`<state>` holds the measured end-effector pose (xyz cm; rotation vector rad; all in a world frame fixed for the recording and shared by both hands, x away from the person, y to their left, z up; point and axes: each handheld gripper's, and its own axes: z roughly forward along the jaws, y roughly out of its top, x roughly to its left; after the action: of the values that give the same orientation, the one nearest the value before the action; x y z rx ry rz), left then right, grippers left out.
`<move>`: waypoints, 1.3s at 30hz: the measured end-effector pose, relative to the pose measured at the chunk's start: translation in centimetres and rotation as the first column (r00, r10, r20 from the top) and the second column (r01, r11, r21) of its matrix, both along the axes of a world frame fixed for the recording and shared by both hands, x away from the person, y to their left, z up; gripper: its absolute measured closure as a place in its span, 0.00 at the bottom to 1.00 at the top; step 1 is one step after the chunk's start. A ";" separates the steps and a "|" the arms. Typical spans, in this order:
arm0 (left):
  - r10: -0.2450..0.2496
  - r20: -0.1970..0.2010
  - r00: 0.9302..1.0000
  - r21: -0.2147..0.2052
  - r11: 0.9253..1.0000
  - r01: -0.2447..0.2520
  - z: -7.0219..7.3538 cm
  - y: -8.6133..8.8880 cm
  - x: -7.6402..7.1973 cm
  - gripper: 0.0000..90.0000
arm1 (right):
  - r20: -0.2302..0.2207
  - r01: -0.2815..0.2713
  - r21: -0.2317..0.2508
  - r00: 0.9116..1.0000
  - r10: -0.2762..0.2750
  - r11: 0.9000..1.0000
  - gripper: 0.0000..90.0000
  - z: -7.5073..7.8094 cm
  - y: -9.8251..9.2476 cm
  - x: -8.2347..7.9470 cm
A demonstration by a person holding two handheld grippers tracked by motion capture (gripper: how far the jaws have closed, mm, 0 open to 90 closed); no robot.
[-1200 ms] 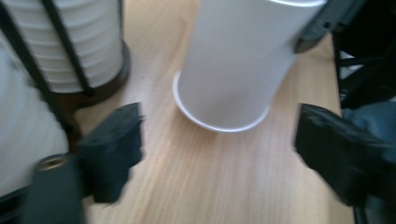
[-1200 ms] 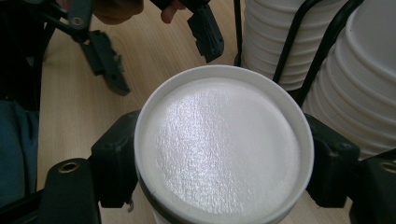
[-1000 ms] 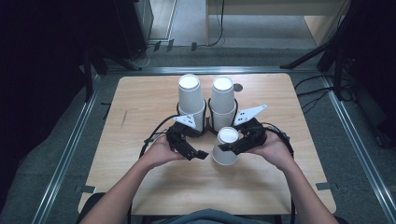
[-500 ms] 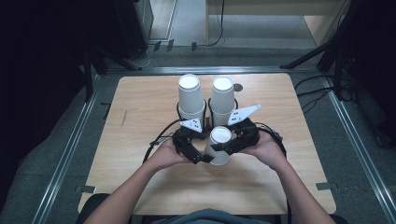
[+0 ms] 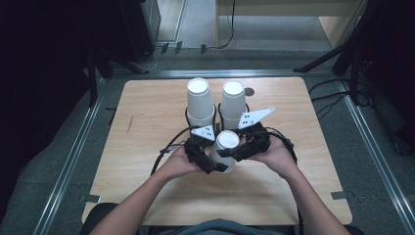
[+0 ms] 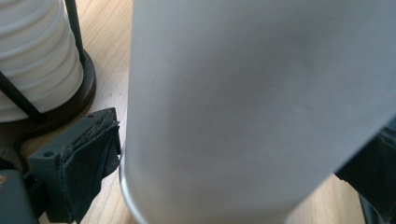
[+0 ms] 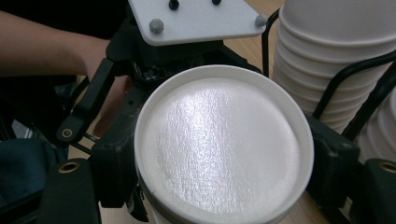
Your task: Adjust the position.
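Observation:
A single white paper cup point(image 5: 227, 142) is held base up over the table's middle, just in front of two cup stacks. My right gripper point(image 5: 234, 152) comes in from the right and is shut on it; in the right gripper view the cup's base point(image 7: 219, 144) sits between both pads. My left gripper point(image 5: 215, 164) reaches in from the left with its jaws around the same cup. In the left gripper view the cup's wall point(image 6: 257, 107) stands close in front of the camera, one pad point(image 6: 93, 154) lies right at the wall, and the other jaw is mostly hidden.
Two stacks of upturned white cups point(image 5: 199, 100) point(image 5: 232, 100) stand in black wire holders behind the grippers, and one stack point(image 7: 336, 51) is very near the right jaw. Bare wooden table point(image 5: 147, 122) lies to the left, right and front. Cables trail from both grippers.
The right gripper carried the cup slightly left and away from the person. The left gripper closed in from the left until its jaws came around the cup.

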<state>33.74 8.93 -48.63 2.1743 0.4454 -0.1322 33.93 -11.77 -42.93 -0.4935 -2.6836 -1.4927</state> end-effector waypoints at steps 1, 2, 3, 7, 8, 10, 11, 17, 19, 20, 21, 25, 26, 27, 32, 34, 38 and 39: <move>0.001 0.002 1.000 -0.011 1.000 -0.001 0.1 0.1 0.0 0.00 | 0.000 0.000 0.000 1.000 0.000 1.000 0.28 0.0 0.0 0.0; -0.004 0.006 1.000 -0.022 1.000 0.004 0.2 0.2 0.0 0.03 | -0.004 0.001 0.008 1.000 -0.001 1.000 0.28 0.0 0.0 0.0; -0.002 0.028 1.000 -0.041 0.999 0.003 0.4 0.3 -0.2 0.09 | -0.018 0.003 0.027 1.000 -0.002 1.000 0.28 0.1 -0.1 0.1; -0.018 0.067 0.998 -0.042 0.999 0.021 0.7 0.4 -0.5 0.14 | -0.040 0.003 0.046 0.999 -0.001 0.999 0.28 0.1 -0.3 0.3; -0.024 0.073 0.997 -0.034 0.999 0.026 0.8 0.4 -0.5 0.16 | -0.044 -0.003 0.046 0.999 0.005 0.999 0.28 0.0 -0.4 0.3; -0.036 0.069 0.997 -0.015 0.999 0.037 0.7 0.3 -0.5 0.17 | -0.061 -0.004 0.038 0.998 0.006 0.999 0.27 -0.2 -0.4 0.3; -0.036 0.069 0.997 -0.015 0.999 0.037 0.7 0.3 -0.5 0.18 | -0.061 -0.004 0.038 0.998 0.006 0.999 0.27 -0.2 -0.4 0.3; -0.040 0.050 0.998 0.029 0.999 0.038 0.8 0.4 -0.3 0.19 | -0.064 -0.031 -0.008 0.997 0.031 0.999 0.19 -0.4 -0.4 0.4; -0.045 0.041 0.998 0.031 0.999 0.044 0.9 0.5 -0.2 0.19 | -0.060 -0.043 -0.037 0.997 0.041 0.998 0.17 -0.5 -0.6 0.2; -0.051 0.033 0.998 0.035 0.998 0.050 1.0 0.6 -0.1 0.19 | -0.060 -0.043 -0.037 0.997 0.041 0.998 0.17 -0.5 -0.6 0.2; -0.051 0.036 0.998 0.044 0.998 0.050 1.1 0.7 -0.1 0.19 | -0.064 -0.050 -0.057 0.997 0.046 0.997 0.17 -0.6 -0.8 0.2; -0.056 0.025 0.998 0.069 0.996 0.054 1.5 1.2 0.0 0.19 | -0.058 -0.054 -0.097 0.997 0.049 0.994 0.17 -0.9 -1.1 0.2; -0.052 0.029 0.998 0.080 0.996 0.050 1.6 1.3 -0.1 0.19 | -0.058 -0.054 -0.097 0.997 0.049 0.994 0.17 -0.9 -1.1 0.2; -0.053 0.020 0.998 0.085 0.995 0.051 1.6 1.5 0.0 0.19 | -0.057 -0.053 -0.108 0.997 0.047 0.993 0.17 -1.0 -1.2 0.2; -0.054 0.014 0.998 0.125 0.991 0.051 2.2 2.1 0.0 0.19 | -0.068 -0.061 -0.128 0.996 0.053 0.990 0.17 -1.6 -1.5 0.3; -0.065 0.023 0.998 0.157 0.986 0.061 2.4 2.2 0.0 0.19 | -0.074 -0.061 -0.139 0.996 0.051 0.988 0.17 -1.9 -1.5 0.3; -0.064 0.030 0.997 0.187 0.981 0.058 2.8 2.3 0.1 0.19 | -0.082 -0.062 -0.146 0.995 0.050 0.987 0.17 -2.3 -1.6 0.4; -0.064 0.029 0.998 0.194 0.979 0.058 2.9 2.4 0.2 0.19 | -0.083 -0.064 -0.151 0.995 0.052 0.987 0.17 -2.6 -1.7 0.4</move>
<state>33.89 11.29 -45.71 2.3782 0.3850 -0.0878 34.36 -13.46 -45.52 -0.4657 -2.7388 -1.2321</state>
